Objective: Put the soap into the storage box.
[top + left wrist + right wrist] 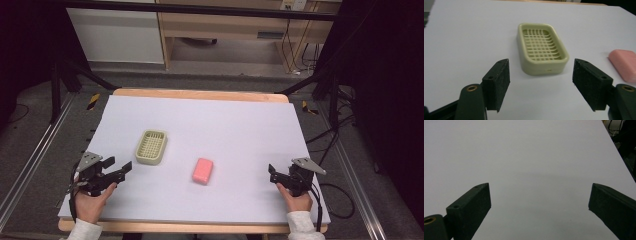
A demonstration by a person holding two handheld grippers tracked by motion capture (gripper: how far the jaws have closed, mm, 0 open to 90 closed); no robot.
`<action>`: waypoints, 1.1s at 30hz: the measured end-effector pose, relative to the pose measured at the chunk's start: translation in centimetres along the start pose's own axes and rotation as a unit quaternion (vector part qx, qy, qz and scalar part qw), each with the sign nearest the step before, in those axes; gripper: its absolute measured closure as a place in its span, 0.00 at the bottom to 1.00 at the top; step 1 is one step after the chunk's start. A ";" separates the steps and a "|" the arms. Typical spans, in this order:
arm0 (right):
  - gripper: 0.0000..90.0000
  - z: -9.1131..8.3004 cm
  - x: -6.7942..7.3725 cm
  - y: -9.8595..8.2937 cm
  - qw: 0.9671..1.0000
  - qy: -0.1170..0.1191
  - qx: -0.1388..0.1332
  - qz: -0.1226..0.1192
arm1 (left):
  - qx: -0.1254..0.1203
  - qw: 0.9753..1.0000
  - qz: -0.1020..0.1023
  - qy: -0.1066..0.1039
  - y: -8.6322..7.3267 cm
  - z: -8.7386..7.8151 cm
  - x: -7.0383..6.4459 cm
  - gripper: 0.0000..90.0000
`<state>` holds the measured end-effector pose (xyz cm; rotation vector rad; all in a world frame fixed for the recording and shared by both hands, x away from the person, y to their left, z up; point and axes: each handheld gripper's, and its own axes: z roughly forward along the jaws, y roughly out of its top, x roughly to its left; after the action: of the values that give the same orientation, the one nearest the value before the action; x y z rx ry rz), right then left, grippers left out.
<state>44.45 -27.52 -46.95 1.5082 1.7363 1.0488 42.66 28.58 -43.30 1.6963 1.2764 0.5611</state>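
1. A table [250, 130] with a white top held a pale green soap dish [151, 147] left of centre and a pink soap bar [202, 170] near the middle, apart from the dish.
2. The left gripper [119, 169] sat at the near left, jaws wide apart and empty. The dish lay just beyond it, to the right.
3. The right gripper [272, 173] sat at the near right, jaws wide apart and empty, well apart from the soap, which lay to its left.
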 end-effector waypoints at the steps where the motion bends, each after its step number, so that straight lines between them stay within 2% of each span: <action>1: 0.05 0.0 0.0 0.0 1.000 0.000 -0.002 -0.001 | 0.001 1.000 0.003 -0.006 0.1 0.0 -0.4 0.33; 4: 0.05 -0.1 0.3 0.0 1.000 0.000 -0.005 -0.009 | 0.007 1.000 0.016 -0.019 0.6 0.1 -1.7 0.35; 8: 0.05 0.1 0.7 0.1 1.000 0.005 0.005 -0.013 | 0.014 0.999 0.033 -0.035 1.3 0.2 -2.9 0.36; 10: 0.06 0.1 0.9 0.1 1.000 0.006 0.009 -0.016 | 0.018 0.998 0.046 -0.039 1.7 0.4 -3.8 0.36; 15: 0.06 0.1 1.1 0.2 1.000 0.006 0.010 -0.021 | 0.023 0.997 0.058 -0.051 2.3 0.9 -5.0 0.36; 18: 0.06 0.0 1.3 0.2 1.000 0.006 0.010 -0.026 | 0.028 0.995 0.074 -0.061 2.9 1.5 -6.4 0.36; 19: 0.06 0.0 1.3 0.2 1.000 0.006 0.010 -0.026 | 0.028 0.995 0.074 -0.061 2.9 1.5 -6.4 0.36; 21: 0.06 0.0 1.4 0.3 1.000 0.005 0.007 -0.029 | 0.031 0.994 0.081 -0.065 3.6 2.1 -7.4 0.36; 23: 0.06 0.0 1.4 0.2 1.000 0.005 0.007 -0.030 | 0.032 0.994 0.082 -0.068 3.7 2.3 -7.6 0.36; 26: 0.06 0.0 1.4 0.2 1.000 0.009 0.008 -0.028 | 0.035 0.993 0.090 -0.072 4.5 3.2 -8.7 0.36; 31: 0.06 -0.1 1.5 0.2 0.999 0.009 0.007 -0.030 | 0.035 0.992 0.090 -0.078 5.2 3.8 -9.7 0.35; 33: 0.06 -0.1 1.5 0.2 0.999 0.011 0.005 -0.033 | 0.037 0.992 0.096 -0.079 5.4 4.2 -10.3 0.35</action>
<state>44.21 -26.06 -46.64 1.4413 1.7957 1.0280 44.99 17.24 -39.07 1.8993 1.0402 0.4854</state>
